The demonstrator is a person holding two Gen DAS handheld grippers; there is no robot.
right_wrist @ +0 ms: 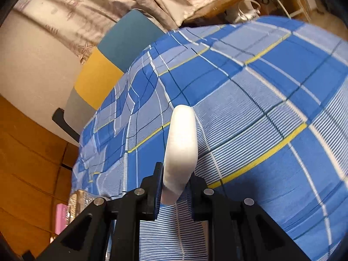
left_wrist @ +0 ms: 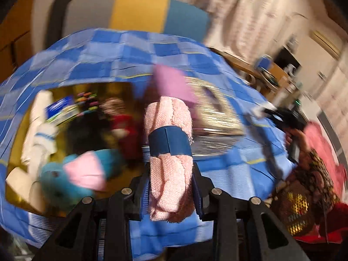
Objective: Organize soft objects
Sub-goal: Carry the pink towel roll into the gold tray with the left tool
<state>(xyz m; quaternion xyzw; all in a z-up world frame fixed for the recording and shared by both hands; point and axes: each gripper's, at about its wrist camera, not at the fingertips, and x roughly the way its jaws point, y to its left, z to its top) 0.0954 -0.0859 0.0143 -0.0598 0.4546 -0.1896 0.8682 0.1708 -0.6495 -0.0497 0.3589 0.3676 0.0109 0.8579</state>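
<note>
Clamped in the left gripper (left_wrist: pixel 170 145) jaws, the pink knitted roll (left_wrist: pixel 169 163) may slip sideways, while the right gripper (right_wrist: pixel 176 187) jaws pinch a white foam pad (right_wrist: pixel 181 145) that could pivot loose.

You are working over a blue checked bedcover (right_wrist: pixel 250 100); a gold box (left_wrist: pixel 13 152) of soft things is sitting on it, a shiny packet (left_wrist: pixel 217 117) lying just beside the box.

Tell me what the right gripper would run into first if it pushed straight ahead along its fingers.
Probably the blue plaid bedcover. The right gripper, shut on a white pad, points down at it, with nothing else visible between. Depth is hard to judge.
</note>
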